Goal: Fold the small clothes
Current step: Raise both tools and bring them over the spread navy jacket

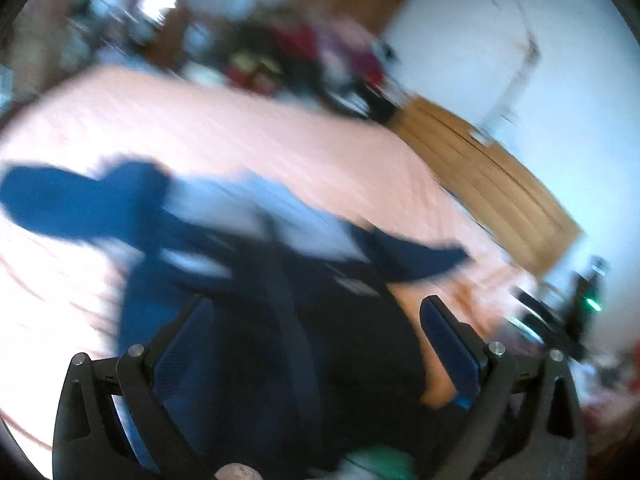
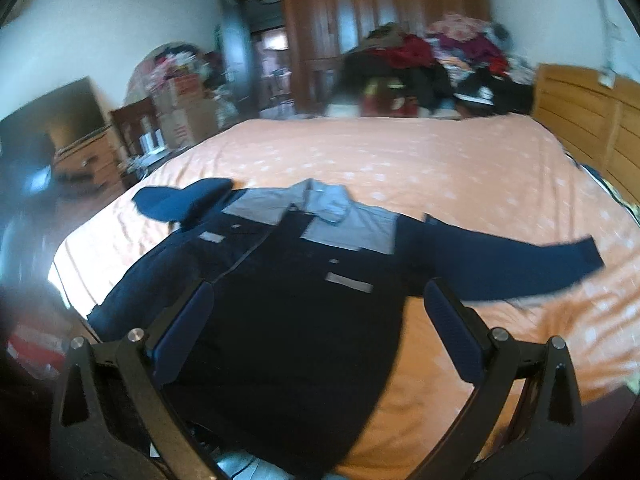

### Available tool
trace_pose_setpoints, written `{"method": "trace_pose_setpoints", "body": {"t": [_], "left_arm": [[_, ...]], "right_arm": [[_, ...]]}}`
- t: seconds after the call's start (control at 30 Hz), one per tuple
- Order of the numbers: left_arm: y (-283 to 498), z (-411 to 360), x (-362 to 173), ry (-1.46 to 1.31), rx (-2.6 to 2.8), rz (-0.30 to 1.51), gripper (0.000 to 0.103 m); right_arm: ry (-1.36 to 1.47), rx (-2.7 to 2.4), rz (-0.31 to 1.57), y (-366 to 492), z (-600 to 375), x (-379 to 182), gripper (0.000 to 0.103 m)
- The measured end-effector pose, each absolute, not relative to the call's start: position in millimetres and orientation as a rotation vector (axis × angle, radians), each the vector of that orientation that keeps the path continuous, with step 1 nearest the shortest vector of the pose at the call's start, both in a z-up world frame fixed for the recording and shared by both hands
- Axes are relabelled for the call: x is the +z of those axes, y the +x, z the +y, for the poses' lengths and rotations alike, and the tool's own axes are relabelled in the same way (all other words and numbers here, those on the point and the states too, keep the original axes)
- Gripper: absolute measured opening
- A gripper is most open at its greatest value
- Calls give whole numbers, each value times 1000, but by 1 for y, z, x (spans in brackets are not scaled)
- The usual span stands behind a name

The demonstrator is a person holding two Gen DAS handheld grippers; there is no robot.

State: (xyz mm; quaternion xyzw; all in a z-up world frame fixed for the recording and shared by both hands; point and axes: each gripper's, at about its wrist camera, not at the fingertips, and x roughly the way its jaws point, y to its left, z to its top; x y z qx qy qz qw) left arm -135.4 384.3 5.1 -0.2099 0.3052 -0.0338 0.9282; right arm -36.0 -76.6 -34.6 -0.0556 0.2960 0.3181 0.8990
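Orange sheets with pale flecks cover the bed (image 2: 420, 168) that fills both views, a wooden headboard (image 2: 588, 128) standing at three o'clock in the right wrist view and a heap of clothes (image 2: 440, 68) piled along the far edge at one o'clock. A navy jacket (image 2: 296, 300) with grey shoulder panels and collar lies spread front-up at the centre, one sleeve stretched flat toward three o'clock, the other bunched at ten o'clock. The right gripper (image 2: 316, 332) hangs over the jacket's body with its jaws spread wide, holding nothing. The left wrist view is badly motion-blurred; the left gripper (image 1: 316, 344) is likewise spread wide above the same dark cloth, its fingers clear of any fold.
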Motion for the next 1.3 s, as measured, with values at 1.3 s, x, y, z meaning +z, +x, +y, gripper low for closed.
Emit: {"method": "trace_pose_setpoints", "body": {"t": [1.3], "left_arm": [[-29, 796, -238, -1000, 428, 732, 80]], "right_arm": [[8, 605, 979, 45, 53, -241, 103]]}}
